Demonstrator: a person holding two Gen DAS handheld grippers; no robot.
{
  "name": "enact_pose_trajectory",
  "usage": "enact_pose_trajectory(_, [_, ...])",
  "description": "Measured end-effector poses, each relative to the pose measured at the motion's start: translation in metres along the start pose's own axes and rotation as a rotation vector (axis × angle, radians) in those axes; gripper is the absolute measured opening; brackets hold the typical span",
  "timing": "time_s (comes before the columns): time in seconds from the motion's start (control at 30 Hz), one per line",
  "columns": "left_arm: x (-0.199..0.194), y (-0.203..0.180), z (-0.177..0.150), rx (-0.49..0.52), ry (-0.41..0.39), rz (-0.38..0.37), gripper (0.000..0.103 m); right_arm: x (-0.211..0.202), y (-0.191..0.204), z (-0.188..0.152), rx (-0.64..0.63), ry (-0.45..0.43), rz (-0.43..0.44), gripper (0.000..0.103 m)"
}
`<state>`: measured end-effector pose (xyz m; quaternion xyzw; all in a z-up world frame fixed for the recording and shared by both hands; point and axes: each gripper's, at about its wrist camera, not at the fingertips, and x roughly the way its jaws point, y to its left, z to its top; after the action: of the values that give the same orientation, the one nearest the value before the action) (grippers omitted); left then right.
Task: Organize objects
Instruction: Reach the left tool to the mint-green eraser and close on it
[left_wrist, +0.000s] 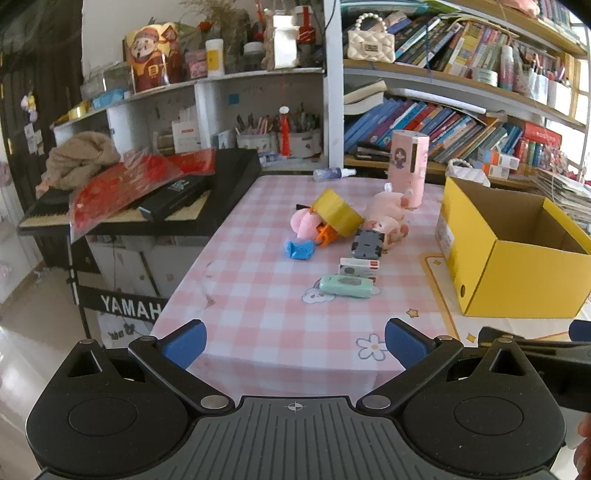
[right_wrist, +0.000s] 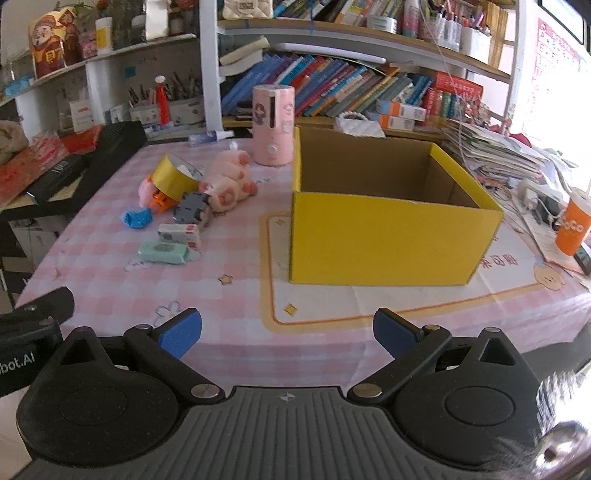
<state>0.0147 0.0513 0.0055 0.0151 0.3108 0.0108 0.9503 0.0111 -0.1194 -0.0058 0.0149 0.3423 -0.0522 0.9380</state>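
Jaws of both grippers spread wide, holding nothing
Open yellow box (right_wrist: 388, 240) sits right of small toys: pink plush (right_wrist: 229, 181), mint case (right_wrist: 164, 252)

A lived-in home study: crammed bookshelves (right_wrist: 351, 85) behind the pink-checked worktop (right_wrist: 229, 295), a Yamaha keyboard (left_wrist: 122, 218) (cluttered) to its left.

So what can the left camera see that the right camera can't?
Only the left wrist view shows the black Yamaha keyboard with its keys and stand, and the crumpled tan cloth on it. Only the right wrist view shows the orange paper cup and the messy stack of papers. Both show the open yellow cardboard box, the pink plush pig and the mint green case.
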Motion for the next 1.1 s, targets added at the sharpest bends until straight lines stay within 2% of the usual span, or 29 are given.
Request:
enact_pose_trajectory(0.27, [0.019,0.017,0.002,-0.067,0.025,0.021,0.103,0.010,0.012,0.014,-0.031,-0.084,0.059,0.101])
enact_pose_trajectory(0.43, [0.036,0.025,0.010,-0.102,0.012,0.048,0.103,0.021,0.020,0.030,-0.052,-0.162,0.102,0.101])
enact_pose_trajectory(0.63, [0.064,0.027,0.018,-0.113,0.038,0.056,0.103,0.041,0.028,0.059,-0.087,-0.182,0.185,0.102])
enact_pose_trajectory(0.8, [0.086,0.017,0.022,-0.076,0.032,0.004,0.103,0.059,0.032,0.083,-0.092,-0.206,0.249,0.102])
enact_pose_trajectory(1.03, [0.127,-0.010,0.032,0.015,0.091,-0.098,0.101,0.086,0.033,0.115,-0.101,-0.193,0.341,0.101])
enact_pose_trajectory(1.1, [0.141,-0.021,0.033,0.050,0.108,-0.114,0.089,0.092,0.034,0.123,-0.101,-0.196,0.358,0.101])
